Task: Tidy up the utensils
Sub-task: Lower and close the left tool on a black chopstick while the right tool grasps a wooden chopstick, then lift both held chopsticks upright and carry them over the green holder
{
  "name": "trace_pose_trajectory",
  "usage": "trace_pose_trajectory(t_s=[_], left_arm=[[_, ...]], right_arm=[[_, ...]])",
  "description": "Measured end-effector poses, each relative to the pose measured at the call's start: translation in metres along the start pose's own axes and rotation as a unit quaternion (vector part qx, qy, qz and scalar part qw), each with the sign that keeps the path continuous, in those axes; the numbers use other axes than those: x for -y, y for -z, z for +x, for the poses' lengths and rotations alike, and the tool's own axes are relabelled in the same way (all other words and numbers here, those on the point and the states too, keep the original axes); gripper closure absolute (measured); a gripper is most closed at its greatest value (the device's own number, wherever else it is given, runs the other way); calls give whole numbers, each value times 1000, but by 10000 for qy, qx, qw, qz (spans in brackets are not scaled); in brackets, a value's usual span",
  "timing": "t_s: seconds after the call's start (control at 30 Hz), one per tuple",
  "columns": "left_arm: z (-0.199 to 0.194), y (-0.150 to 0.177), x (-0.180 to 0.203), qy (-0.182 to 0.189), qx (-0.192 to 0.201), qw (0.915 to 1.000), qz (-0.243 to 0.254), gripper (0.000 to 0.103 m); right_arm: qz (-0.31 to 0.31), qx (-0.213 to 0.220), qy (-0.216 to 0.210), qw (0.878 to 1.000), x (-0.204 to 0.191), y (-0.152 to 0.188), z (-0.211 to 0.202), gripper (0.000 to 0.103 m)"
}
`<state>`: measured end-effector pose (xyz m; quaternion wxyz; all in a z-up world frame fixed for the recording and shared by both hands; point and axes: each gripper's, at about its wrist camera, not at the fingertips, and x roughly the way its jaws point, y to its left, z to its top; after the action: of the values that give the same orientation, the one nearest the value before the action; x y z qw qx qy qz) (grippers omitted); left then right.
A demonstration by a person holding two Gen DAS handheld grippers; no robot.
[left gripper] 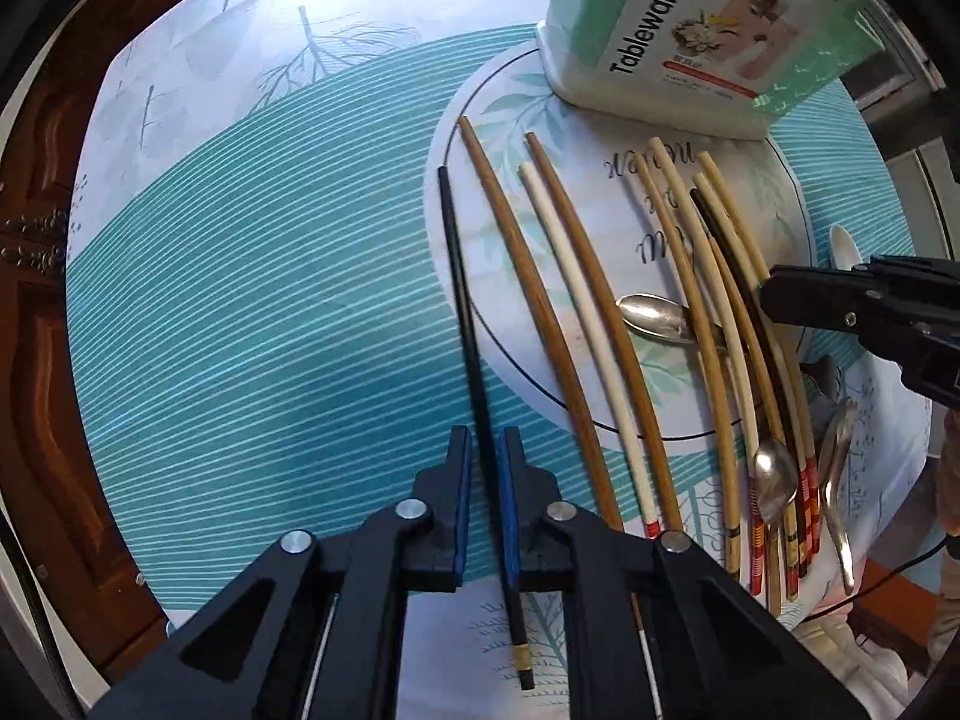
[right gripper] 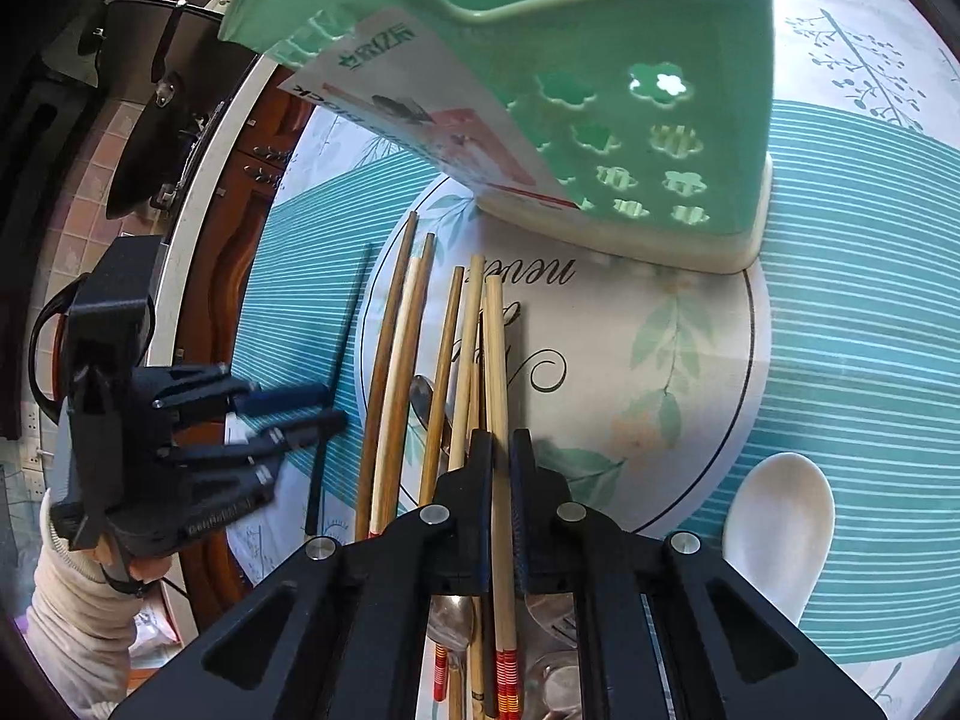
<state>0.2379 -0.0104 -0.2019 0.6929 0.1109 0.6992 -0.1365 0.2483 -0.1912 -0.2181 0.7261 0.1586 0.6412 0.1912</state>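
My left gripper (left gripper: 483, 438) straddles a black chopstick (left gripper: 462, 300) lying on the table; its jaws are slightly apart with small gaps beside the stick. My right gripper (right gripper: 501, 441) has its jaws close around a pale bamboo chopstick (right gripper: 497, 360) in the pile. Several brown, white and bamboo chopsticks (left gripper: 600, 300) and metal spoons (left gripper: 654, 313) lie on the round placemat (left gripper: 648, 228). The green perforated utensil holder (right gripper: 630, 120) stands at the mat's far edge, with a "Tableware block" label (left gripper: 690, 24). The left gripper also shows in the right wrist view (right gripper: 327, 405).
A white ceramic spoon (right gripper: 780, 516) lies right of my right gripper. The teal striped tablecloth (left gripper: 270, 300) covers the round table. A dark wooden cabinet (left gripper: 48, 360) stands beyond the table's left edge. The right gripper enters the left wrist view (left gripper: 774, 300).
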Motion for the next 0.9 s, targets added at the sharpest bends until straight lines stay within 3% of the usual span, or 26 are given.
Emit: trace_pose_trajectory(t_s=[0.23, 0.43, 0.57, 0.77, 0.9], left_arm=[[-7, 17, -17, 178, 281, 9988, -354, 100], [-39, 43, -12, 28, 1046, 9937, -401, 100], [-71, 61, 11, -358, 1891, 9811, -217, 100], [-120, 80, 24, -311, 2790, 9596, -183, 100], [-140, 86, 36, -260, 3104, 9502, -121, 100]], right_arm=[[69, 103, -50, 9999, 2, 4, -4, 97], [-64, 495, -98, 9987, -6, 17, -32, 97], [-266, 953, -40, 9951, -19, 31, -56, 97], [-450, 1521, 48, 9873, -40, 49, -90, 97], [-570, 1798, 128, 9820, -54, 60, -112, 97]])
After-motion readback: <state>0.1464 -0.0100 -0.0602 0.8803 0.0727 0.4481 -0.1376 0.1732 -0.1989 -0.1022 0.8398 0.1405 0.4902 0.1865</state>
